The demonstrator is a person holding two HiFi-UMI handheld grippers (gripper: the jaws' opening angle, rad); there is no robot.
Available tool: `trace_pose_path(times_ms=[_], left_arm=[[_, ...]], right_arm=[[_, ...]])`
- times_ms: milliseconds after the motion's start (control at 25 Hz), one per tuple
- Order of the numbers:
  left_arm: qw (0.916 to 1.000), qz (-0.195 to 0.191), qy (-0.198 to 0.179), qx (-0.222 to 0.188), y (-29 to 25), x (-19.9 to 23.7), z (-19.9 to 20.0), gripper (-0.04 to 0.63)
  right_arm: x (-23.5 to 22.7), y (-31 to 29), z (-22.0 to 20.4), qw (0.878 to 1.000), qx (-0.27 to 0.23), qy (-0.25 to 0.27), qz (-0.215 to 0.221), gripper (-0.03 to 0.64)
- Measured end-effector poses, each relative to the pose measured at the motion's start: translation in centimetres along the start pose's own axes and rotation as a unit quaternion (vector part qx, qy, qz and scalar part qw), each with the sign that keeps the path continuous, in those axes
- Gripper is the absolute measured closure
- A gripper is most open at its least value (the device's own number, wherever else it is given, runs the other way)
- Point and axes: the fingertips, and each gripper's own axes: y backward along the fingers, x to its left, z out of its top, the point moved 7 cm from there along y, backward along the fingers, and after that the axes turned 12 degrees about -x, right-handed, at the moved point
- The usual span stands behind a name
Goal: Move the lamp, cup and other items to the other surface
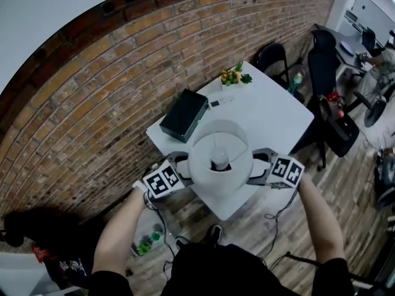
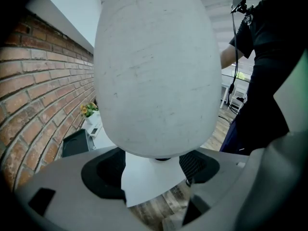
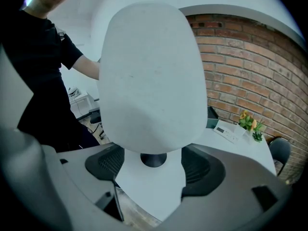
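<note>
The lamp's white shade (image 1: pixel 220 157) stands over the near corner of the white table (image 1: pixel 274 113), its bulb showing through the top. My left gripper (image 1: pixel 182 170) is against the shade's left side and my right gripper (image 1: pixel 260 167) against its right side. In the left gripper view the shade (image 2: pixel 156 71) fills the middle above my left gripper (image 2: pixel 151 171), whose jaws stand wide apart. The right gripper view has the shade (image 3: pixel 151 76) over my right gripper (image 3: pixel 151 170), also spread wide, with a dark lamp part (image 3: pixel 154 159) under it. No cup is in view.
On the table lie a black box (image 1: pixel 184 114), a small white device (image 1: pixel 221 102) and a flower pot (image 1: pixel 234 76) by the brick wall. Black chairs (image 1: pixel 272 57) stand beyond the table's far end. Small items lie on the wooden floor (image 1: pixel 148 242) to my left.
</note>
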Motion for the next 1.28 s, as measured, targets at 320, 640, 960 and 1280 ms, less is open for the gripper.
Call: trace_pose_path(times_ms=[320, 640, 960, 1280], left_arm=[[0.9995, -0.005, -0.023, 0.021, -3.8, 2.0, 0.4, 0.252], [0.9998, 0.005, 0.020, -0.008, -4.1, 2.3, 0.3, 0.252], [0.9983, 0.011, 0.051, -0.026, -3.8, 1.0, -0.1, 0.252], [0.9954, 0.045, 0.078, -0.032, -1.8, -1.8, -2.4, 0.252]], right_arm=[[-2.1, 0.9, -2.9, 0.999, 0.003, -0.024, -0.028, 0.241], [-2.4, 1.1, -3.9, 0.998, -0.015, -0.045, -0.029, 0.248], [-1.6, 1.3, -4.7, 0.999, -0.018, -0.043, -0.025, 0.247], [-0.6, 2.1, -6.9, 0.992, -0.038, -0.077, -0.091, 0.267]])
